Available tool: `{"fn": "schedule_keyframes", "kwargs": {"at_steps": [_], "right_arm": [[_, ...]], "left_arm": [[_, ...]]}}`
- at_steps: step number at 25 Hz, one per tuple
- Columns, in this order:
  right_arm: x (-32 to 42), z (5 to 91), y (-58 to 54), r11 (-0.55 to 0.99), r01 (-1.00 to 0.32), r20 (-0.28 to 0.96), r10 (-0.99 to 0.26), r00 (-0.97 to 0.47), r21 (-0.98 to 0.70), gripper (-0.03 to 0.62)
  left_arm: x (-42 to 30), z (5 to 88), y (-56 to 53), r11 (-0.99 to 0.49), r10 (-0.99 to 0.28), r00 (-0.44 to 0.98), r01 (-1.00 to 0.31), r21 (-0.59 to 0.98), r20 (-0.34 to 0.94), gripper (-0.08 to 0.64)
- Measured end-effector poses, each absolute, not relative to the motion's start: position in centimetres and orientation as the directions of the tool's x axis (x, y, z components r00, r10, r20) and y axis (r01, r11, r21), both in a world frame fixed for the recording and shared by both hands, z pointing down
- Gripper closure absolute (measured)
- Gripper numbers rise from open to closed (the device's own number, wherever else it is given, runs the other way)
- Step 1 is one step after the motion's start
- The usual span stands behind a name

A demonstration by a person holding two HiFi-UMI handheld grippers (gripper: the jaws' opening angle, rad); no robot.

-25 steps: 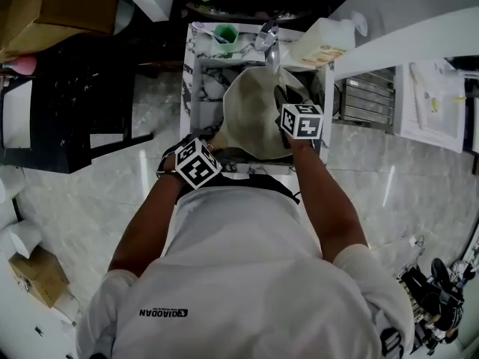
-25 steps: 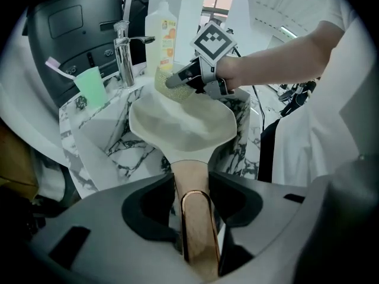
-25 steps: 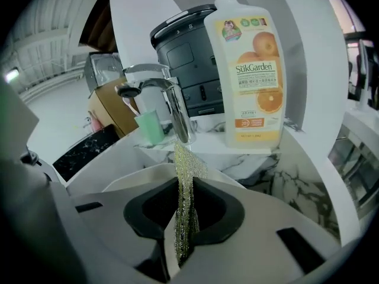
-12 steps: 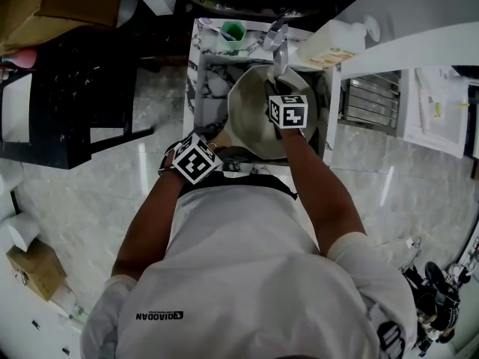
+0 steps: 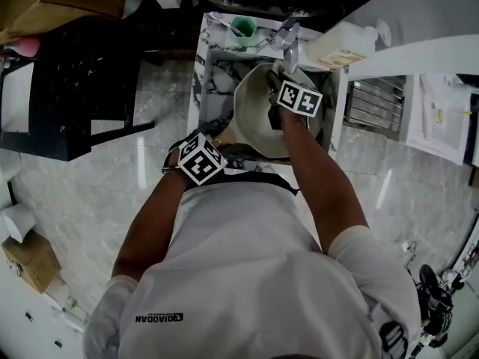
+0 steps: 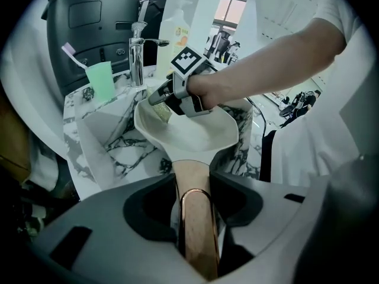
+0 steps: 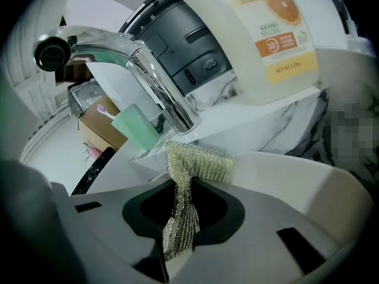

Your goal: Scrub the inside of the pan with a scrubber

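- Left gripper view, centre bottom: your left gripper (image 6: 192, 185) has its jaws pressed onto the copper-toned pan handle (image 6: 198, 235), which runs straight out between them. This hold steadies the vessel while the other tool works.
- Your right gripper (image 7: 180, 218): jaws pinched on the lower tail of the scrubber (image 7: 198, 164), a greenish mesh. Its free end fans out ahead of the jaws, so mesh rather than metal meets the surface.
- Task item, the pan (image 6: 204, 138): cream-coloured, at the centre of the left gripper view, tilted over the basin with its open side toward your right tool. The scrubber appears to rest on the far inner wall near the rim. Judged: scrubbing is under way there.
- Surround, the sink (image 6: 112, 141): marble-veined, below and left of the pan, likely there to catch run-off.
- Fixture, the faucet (image 7: 151, 78): chrome, upper left of the right gripper view, just beyond the rim. No water is seen running.
- Sundry: green cup (image 7: 135, 134) holding a toothbrush (image 6: 69, 52), beside the faucet base.
- Sundry: soap bottle (image 7: 260, 34), upper right, on the ledge behind.
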State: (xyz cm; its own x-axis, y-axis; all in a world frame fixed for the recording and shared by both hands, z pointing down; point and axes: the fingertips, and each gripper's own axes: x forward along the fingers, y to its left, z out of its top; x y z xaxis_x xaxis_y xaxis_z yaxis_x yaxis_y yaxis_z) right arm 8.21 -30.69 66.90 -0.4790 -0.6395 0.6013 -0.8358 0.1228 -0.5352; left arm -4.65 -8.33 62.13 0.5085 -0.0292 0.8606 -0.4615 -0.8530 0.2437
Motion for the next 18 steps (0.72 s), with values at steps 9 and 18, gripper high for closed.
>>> {"fn": "schedule_keyframes", "kwargs": {"at_steps": [9, 18], "right_arm": [[6.4, 67.4, -30.2, -0.083, -0.665, 0.555, -0.632, -0.541, -0.742, 0.502], [3.6, 66.5, -29.3, -0.112, -0.571, 0.512, -0.602, -0.613, -0.814, 0.502]], "left_arm": [[-4.6, 62.0, -8.3, -0.858, -0.035, 0.514, -0.455, 0.238, 0.857, 0.376], [-4.6, 62.0, -8.4, -0.86, -0.039, 0.517, -0.453, 0.235, 0.855, 0.374]]}}
